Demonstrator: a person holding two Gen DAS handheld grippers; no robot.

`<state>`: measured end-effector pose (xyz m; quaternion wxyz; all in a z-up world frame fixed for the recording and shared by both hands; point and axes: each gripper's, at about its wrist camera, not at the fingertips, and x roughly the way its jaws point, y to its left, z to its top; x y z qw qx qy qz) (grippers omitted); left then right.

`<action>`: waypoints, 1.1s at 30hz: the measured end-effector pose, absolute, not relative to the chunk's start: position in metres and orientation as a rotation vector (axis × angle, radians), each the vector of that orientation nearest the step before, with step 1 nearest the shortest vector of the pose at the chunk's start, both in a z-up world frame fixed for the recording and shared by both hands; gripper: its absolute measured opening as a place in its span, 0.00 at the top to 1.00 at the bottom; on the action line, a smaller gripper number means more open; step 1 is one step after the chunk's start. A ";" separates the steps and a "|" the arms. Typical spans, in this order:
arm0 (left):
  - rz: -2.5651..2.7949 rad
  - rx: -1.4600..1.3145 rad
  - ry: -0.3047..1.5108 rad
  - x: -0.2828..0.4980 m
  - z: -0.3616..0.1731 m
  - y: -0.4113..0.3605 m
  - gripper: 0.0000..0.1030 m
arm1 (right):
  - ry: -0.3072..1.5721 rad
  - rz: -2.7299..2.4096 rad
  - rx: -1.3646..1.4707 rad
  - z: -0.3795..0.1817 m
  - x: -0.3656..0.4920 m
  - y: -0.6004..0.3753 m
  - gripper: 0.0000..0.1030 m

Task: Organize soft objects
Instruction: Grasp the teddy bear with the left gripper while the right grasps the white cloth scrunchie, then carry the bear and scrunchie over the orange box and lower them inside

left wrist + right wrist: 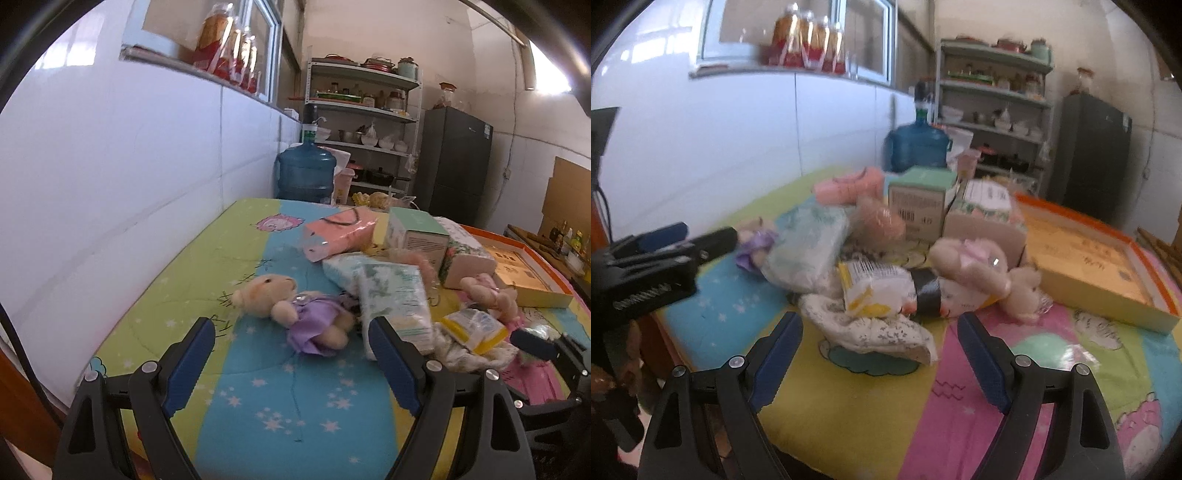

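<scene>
The left gripper [291,354] has its jaws spread wide with nothing between them, hovering low over the quilted surface [258,406]. Just beyond the gap, slightly right of centre, lies a teddy bear [295,314] in a lilac dress — its long axis runs from head at far left to feet at near right, roughly across the jaws. The right gripper [879,354] is likewise wide open and empty, facing a crumpled knitted cloth [875,332] and a crinkly yellow-and-white packet [875,291]. Beyond these sits a pink plush rabbit [979,273], fuzzy and limp. The left hand seems nearer the bear — plush that should compress easily. Glossy wrapped tissue packs [395,295] and a stiff carton [417,232] crowd the far right.
</scene>
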<state>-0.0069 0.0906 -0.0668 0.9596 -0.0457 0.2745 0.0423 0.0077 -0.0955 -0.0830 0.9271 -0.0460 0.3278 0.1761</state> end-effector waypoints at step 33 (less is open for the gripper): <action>0.018 -0.290 0.614 0.052 -0.083 0.107 0.67 | 0.685 0.497 0.075 -0.081 0.014 -0.121 0.85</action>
